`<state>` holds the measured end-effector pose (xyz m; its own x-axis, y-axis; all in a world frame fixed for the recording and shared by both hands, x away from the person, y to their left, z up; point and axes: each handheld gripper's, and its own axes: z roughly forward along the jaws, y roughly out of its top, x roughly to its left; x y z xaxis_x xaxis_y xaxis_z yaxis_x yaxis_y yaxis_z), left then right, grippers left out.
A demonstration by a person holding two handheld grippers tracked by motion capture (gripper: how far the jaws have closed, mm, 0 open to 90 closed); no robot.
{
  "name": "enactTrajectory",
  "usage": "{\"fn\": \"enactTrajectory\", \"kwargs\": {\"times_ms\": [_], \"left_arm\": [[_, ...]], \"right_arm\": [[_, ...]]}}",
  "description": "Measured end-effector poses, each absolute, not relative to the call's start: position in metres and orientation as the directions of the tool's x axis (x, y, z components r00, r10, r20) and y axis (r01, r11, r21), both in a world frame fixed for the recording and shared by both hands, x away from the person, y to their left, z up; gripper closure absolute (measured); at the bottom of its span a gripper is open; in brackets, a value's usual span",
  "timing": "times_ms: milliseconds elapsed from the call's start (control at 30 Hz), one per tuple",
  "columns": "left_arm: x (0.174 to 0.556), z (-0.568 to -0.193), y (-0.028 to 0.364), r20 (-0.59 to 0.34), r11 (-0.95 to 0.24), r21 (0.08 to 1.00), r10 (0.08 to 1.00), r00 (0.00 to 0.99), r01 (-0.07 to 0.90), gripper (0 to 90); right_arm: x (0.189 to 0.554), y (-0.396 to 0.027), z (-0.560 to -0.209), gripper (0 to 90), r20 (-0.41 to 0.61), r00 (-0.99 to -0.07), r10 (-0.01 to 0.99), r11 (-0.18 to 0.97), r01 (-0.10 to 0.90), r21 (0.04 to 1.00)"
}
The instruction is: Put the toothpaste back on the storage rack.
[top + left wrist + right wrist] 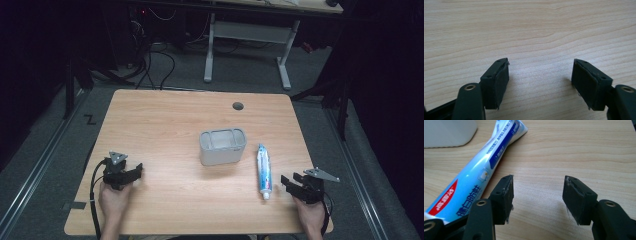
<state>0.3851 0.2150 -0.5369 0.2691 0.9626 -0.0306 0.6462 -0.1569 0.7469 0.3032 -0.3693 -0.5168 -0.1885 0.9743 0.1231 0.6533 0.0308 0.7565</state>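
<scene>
Toothpaste tube (264, 171) lies flat on wooden table (165, 115), cap end toward the person, just left of right gripper (292, 181) w/ a small gap. In right gripper view the tube (474, 180) runs past the left jaw, not between the jaws. Right gripper: jaws spread apart, nothing in them, low over table. Grey container (223, 146) stands upright further left, beyond the tube, near table centre. Left gripper (136, 171) well apart at the other side, jaws also wide, holding nothing, bare wood (529, 32) under it.
</scene>
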Motion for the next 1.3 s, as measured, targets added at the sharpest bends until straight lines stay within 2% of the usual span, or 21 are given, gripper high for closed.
{"fn": "enactTrajectory", "kwargs": {"times_ms": [233, 500, 533, 667, 867, 967, 1100, 1167, 1300], "left_arm": [[0.385, -0.537, 0.215, -0.028, -0.160, 0.746, 0.963, 0.270, 0.647, 30.8], [0.385, -0.537, 0.215, -0.030, -0.157, 0.747, 0.963, 0.268, 0.646, 30.8], [0.385, -0.537, 0.215, -0.032, -0.155, 0.747, 0.963, 0.268, 0.646, 30.8], [0.385, -0.537, 0.215, -0.032, -0.155, 0.747, 0.963, 0.268, 0.646, 30.8], [0.385, -0.537, 0.216, -0.038, -0.149, 0.749, 0.963, 0.266, 0.646, 30.8], [0.385, -0.537, 0.216, -0.045, -0.145, 0.748, 0.962, 0.268, 0.647, 30.8], [0.385, -0.537, 0.216, -0.045, -0.145, 0.748, 0.962, 0.268, 0.647, 30.8], [0.385, -0.537, 0.215, -0.024, -0.163, 0.744, 0.962, 0.270, 0.648, 30.7], [0.385, -0.537, 0.213, -0.009, -0.176, 0.743, 0.962, 0.273, 0.646, 30.2]], "right_arm": [[0.293, -0.366, -0.508, 43.2, 0.135, -0.220, 0.966, 0.055, 0.686, 0.726], [0.287, -0.352, -0.496, 41.1, 0.095, -0.258, 0.961, 0.103, 0.660, 0.744], [0.285, -0.348, -0.492, 40.8, 0.062, -0.251, 0.966, 0.116, 0.634, 0.764], [0.285, -0.342, -0.485, 40.5, 0.051, -0.262, 0.964, 0.124, 0.606, 0.786], [0.295, -0.334, -0.480, 42.1, 0.050, -0.294, 0.955, 0.149, 0.617, 0.772], [0.310, -0.331, -0.476, 42.9, 0.062, -0.318, 0.946, 0.175, 0.662, 0.729], [0.320, -0.329, -0.474, 40.7, 0.075, -0.320, 0.944, 0.175, 0.681, 0.711], [0.335, -0.325, -0.474, 36.5, 0.090, -0.311, 0.946, 0.167, 0.707, 0.687], [0.347, -0.320, -0.475, 35.9, 0.073, -0.311, 0.948, 0.186, 0.723, 0.666]]}}
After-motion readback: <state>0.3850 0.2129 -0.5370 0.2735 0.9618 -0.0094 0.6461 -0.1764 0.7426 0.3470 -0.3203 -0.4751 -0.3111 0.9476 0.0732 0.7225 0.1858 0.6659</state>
